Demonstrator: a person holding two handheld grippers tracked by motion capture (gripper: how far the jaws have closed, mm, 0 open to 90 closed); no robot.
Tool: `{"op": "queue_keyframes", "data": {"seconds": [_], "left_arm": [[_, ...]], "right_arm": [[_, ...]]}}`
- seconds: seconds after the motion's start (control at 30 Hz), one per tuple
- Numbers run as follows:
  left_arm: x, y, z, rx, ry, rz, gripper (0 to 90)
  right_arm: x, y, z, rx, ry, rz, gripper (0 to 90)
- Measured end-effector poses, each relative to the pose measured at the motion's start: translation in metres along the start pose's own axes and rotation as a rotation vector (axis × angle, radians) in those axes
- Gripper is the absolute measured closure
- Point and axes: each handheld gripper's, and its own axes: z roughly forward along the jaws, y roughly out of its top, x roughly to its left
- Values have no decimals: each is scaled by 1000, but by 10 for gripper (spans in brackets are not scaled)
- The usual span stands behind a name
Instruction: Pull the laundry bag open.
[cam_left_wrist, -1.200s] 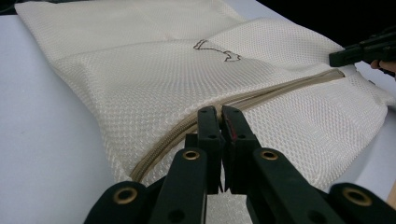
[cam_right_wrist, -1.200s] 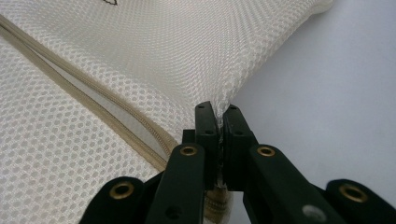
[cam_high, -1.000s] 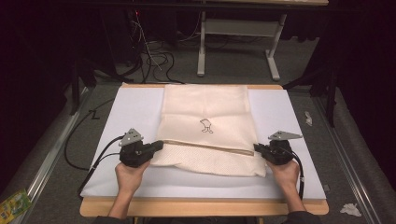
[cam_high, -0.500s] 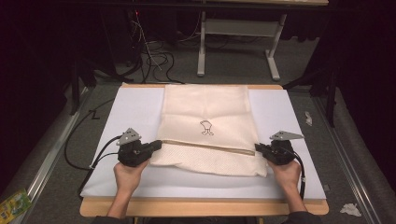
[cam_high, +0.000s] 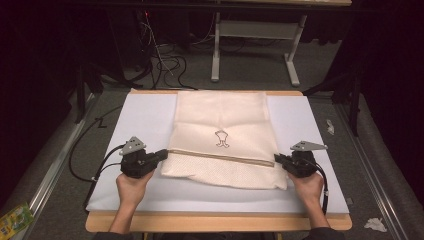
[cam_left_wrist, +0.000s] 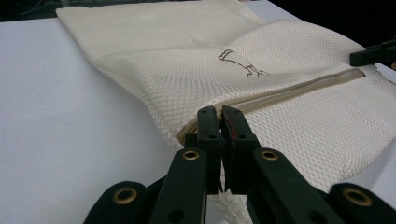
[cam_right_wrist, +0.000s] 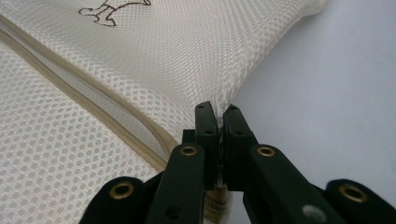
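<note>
A cream mesh bag (cam_high: 220, 137) with a tan zipper (cam_high: 222, 156) and a small dark printed figure (cam_high: 221, 138) lies flat on the white mat (cam_high: 140, 117). My left gripper (cam_high: 164, 153) is shut on the bag's left edge at the zipper end; in the left gripper view its jaws (cam_left_wrist: 219, 114) pinch the mesh (cam_left_wrist: 280, 79) there. At the bag's right edge my right gripper (cam_high: 276, 159) is shut on the mesh beside the zipper's other end, and the right gripper view has its jaws (cam_right_wrist: 218, 114) clamped on a raised ridge of mesh (cam_right_wrist: 187, 51).
The mat covers a wooden table (cam_high: 215, 222) whose front edge lies just behind the hands. Black cables (cam_high: 95, 165) trail off the left side. A metal table frame (cam_high: 255, 35) stands on the floor beyond. Scraps (cam_high: 372, 224) lie on the floor at right.
Both grippers stay shut on the bag's two side edges. The bag's near part looks drawn slightly tauter between them; otherwise little has moved.
</note>
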Motion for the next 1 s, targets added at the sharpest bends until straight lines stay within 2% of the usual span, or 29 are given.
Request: {"op": "queue_keyframes", "data": {"seconds": [0.03, 0.13, 0.23, 0.3, 0.33, 0.5, 0.7, 1.0], "left_arm": [[1, 1, 1, 8, -4, -6, 870], [1, 2, -1, 6, -8, -21, 870], [0, -1, -3, 13, 7, -3, 870], [3, -4, -1, 24, 4, -12, 870], [3, -4, 0, 30, 8, -9, 870], [3, -4, -3, 31, 21, 2, 870], [7, -7, -5, 33, 11, -2, 870], [14, -13, -6, 36, 1, -22, 870]], "right_arm": [[0, 1, 0, 1, -2, -6, 883], [-3, 2, -3, -18, 13, 19, 883], [1, 2, -3, -5, 9, -1, 883], [0, 2, -4, -12, 12, -2, 883], [-1, 3, -3, -15, 14, 11, 883], [-1, 5, -2, -12, 18, 16, 883], [-2, 7, -7, -10, 3, 7, 884], [0, 7, -3, 7, 4, 11, 884]]}}
